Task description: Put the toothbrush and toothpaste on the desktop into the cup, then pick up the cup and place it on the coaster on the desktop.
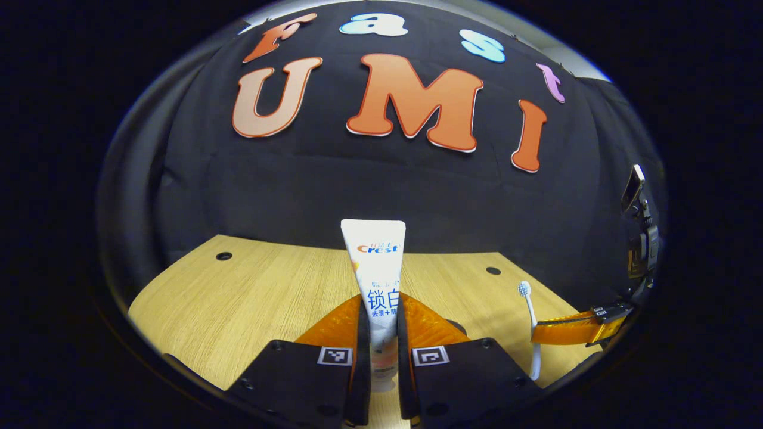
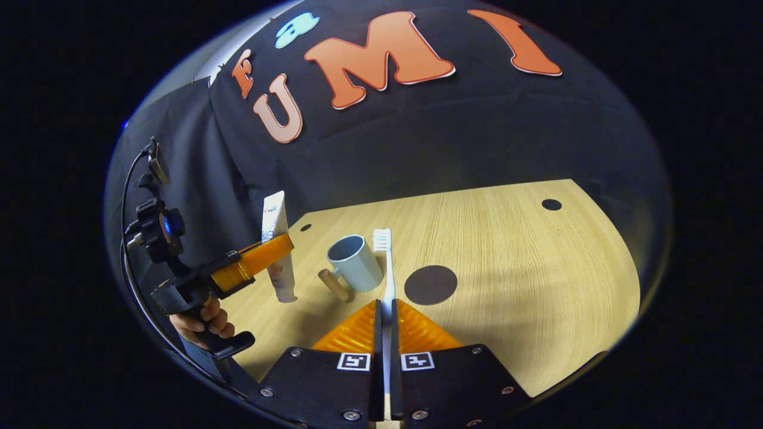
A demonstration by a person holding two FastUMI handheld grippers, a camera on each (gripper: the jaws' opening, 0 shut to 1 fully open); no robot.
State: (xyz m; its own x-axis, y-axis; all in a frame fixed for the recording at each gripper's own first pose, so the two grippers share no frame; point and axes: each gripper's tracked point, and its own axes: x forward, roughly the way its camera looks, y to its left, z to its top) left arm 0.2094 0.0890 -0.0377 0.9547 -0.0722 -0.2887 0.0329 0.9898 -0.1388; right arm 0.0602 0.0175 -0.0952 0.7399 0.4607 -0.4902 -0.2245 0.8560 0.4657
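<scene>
In the left gripper view my left gripper (image 1: 381,322) is shut on a white toothpaste tube (image 1: 375,262) that stands upright above the wooden desktop (image 1: 238,298). My right gripper (image 2: 387,310) is shut on a white toothbrush (image 2: 387,262), bristles up. A pale blue cup (image 2: 354,262) with a wooden handle stands on the desk just left of the toothbrush. A dark round coaster (image 2: 430,284) lies to the right of the cup. The right gripper view also shows the left gripper (image 2: 262,256) holding the toothpaste tube (image 2: 275,238) left of the cup. The left gripper view shows the toothbrush (image 1: 529,316) in the right gripper (image 1: 572,328).
The desktop (image 2: 524,268) has small dark holes (image 2: 551,204) near its back corners. Black cloth walls the booth behind the desk. A person's hand (image 2: 199,325) grips the left gripper's handle at the desk's left edge.
</scene>
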